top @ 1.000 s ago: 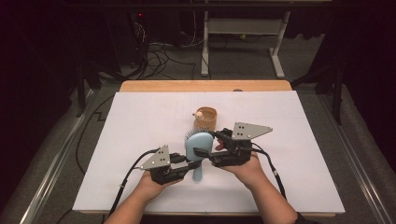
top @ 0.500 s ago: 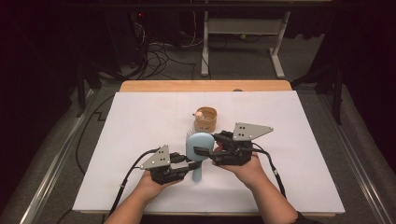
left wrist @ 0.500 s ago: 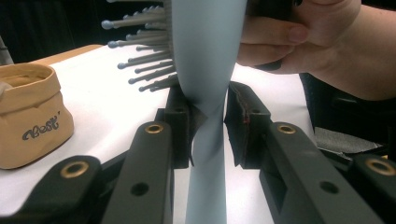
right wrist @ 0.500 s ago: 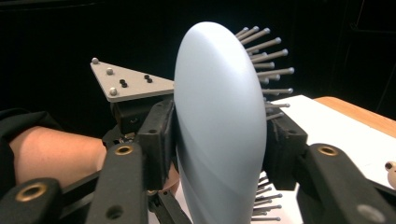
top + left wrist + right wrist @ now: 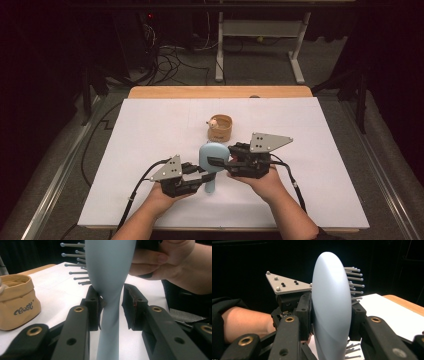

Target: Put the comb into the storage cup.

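A light blue hairbrush (image 5: 214, 155) is held on edge just above the white table cover (image 5: 150, 130), head up and handle toward the person. My right gripper (image 5: 216, 162) is shut on the brush head (image 5: 332, 310), one pad on the smooth back and one among the metal bristles. My left gripper (image 5: 206, 177) straddles the thin handle (image 5: 110, 315). One of its pads (image 5: 93, 307) touches the handle, while the other stands a small gap off, so it is open.
A small tan paper pouch (image 5: 220, 128), open at the top with something pale inside, stands just behind the brush; in the left gripper view the pouch (image 5: 17, 302) sits at the left. Behind the table's wooden far edge (image 5: 220, 92) are desk legs and cables on the floor.
Almost nothing has moved; both hands and the brush have drifted very slightly toward the person.
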Demonstrator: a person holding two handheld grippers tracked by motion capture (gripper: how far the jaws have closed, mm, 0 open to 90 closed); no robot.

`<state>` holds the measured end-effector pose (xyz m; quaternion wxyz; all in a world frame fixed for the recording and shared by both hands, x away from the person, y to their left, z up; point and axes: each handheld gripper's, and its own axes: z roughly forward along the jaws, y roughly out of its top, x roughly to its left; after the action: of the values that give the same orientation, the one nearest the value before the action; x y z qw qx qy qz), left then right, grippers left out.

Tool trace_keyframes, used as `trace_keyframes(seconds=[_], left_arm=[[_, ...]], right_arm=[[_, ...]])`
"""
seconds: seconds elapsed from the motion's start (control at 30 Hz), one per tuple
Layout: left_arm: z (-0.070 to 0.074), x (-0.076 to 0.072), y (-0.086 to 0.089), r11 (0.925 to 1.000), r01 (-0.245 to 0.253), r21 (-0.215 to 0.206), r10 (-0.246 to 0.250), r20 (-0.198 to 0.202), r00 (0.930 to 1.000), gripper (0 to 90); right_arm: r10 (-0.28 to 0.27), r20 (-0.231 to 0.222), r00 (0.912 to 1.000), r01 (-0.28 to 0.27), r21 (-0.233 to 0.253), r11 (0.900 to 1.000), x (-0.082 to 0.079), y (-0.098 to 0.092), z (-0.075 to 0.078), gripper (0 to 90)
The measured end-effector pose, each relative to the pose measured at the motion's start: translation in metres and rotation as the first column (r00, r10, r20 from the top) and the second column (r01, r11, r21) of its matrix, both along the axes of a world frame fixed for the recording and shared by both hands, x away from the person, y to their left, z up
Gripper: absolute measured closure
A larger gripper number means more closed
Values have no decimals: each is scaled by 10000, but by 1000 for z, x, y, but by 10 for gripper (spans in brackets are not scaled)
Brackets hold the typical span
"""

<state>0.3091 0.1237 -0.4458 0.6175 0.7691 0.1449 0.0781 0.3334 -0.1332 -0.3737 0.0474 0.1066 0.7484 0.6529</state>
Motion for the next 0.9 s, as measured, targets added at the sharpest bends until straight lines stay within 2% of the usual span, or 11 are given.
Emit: trace_keyframes(seconds=[0.27, 0.47, 0.53, 0.6, 0.9], left_arm=[[1, 0, 1, 10000, -47, -34, 47, 38, 10000, 648], [2, 1, 1, 9999, -63, -115, 62, -58, 10000, 597], [2, 1, 2, 9999, -85, -147, 83, -88, 9999, 561], [3, 2, 2, 9995, -227, -240, 222, -211, 9995, 470], [3, 3, 4, 9988, -428, -242, 416, -444, 9981, 304]], right_arm=[[36, 9, 10000, -36, 152, 9999, 0, 2, -1, 669], [-6, 68, 10000, 6, 51, 10000, -1, 3, -1, 672], [-60, 74, 10000, 59, 56, 10000, -1, 3, -1, 673], [-66, 80, 9999, 65, 61, 10000, -1, 3, -1, 673], [-229, 108, 9997, 228, 56, 9997, 0, 1, -1, 672]])
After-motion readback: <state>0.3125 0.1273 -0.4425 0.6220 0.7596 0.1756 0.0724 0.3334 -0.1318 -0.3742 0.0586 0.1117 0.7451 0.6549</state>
